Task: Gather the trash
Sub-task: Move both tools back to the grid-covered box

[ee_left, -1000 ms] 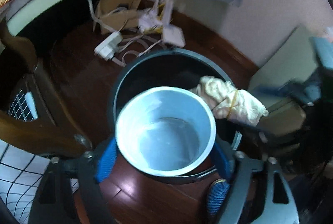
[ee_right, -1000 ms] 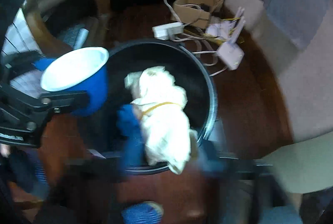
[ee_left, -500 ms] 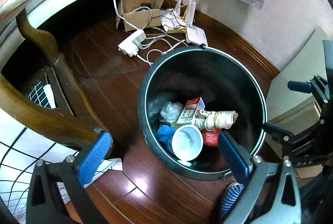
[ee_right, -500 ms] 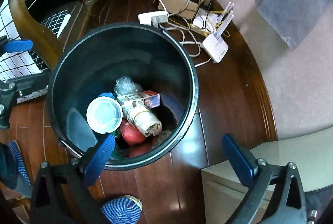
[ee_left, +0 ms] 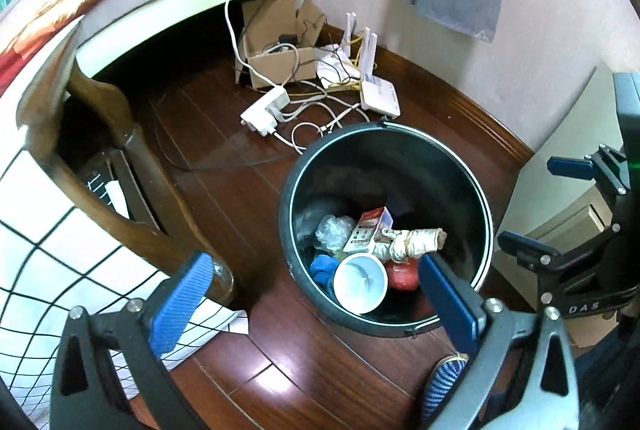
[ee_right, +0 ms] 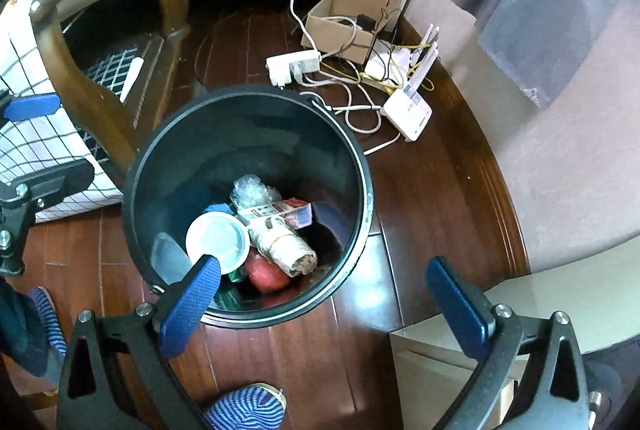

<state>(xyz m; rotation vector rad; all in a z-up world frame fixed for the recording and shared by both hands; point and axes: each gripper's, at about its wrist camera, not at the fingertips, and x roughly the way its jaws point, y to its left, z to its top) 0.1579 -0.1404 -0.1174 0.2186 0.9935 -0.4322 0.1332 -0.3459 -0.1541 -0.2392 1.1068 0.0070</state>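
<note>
A dark round trash bin [ee_left: 384, 134] stands on the wooden floor; it also shows in the right wrist view [ee_right: 248, 102]. Inside lie a white-lined cup [ee_left: 360, 284] [ee_right: 218, 238], a rolled cloth bound with a rubber band [ee_left: 412, 240] [ee_right: 286, 250], a small carton [ee_left: 370, 230] [ee_right: 280, 212], crumpled plastic [ee_left: 332, 230] and a red item [ee_right: 266, 276]. My left gripper [ee_left: 312, 298] is open and empty above the bin's near left side. My right gripper [ee_right: 324, 298] is open and empty above the bin's near right side.
A power strip [ee_left: 266, 108], a white router [ee_left: 378, 96], tangled cables and a cardboard box [ee_left: 280, 60] lie beyond the bin. A wooden chair frame [ee_left: 104, 166] stands left. A pale cabinet [ee_right: 500, 342] is at right. A striped slipper [ee_right: 248, 406] is near the bin.
A second ago the left gripper held the cup and the right held the cloth bundle over the bin. Both were let go and lie in the bin; both grippers have pulled back, open.
</note>
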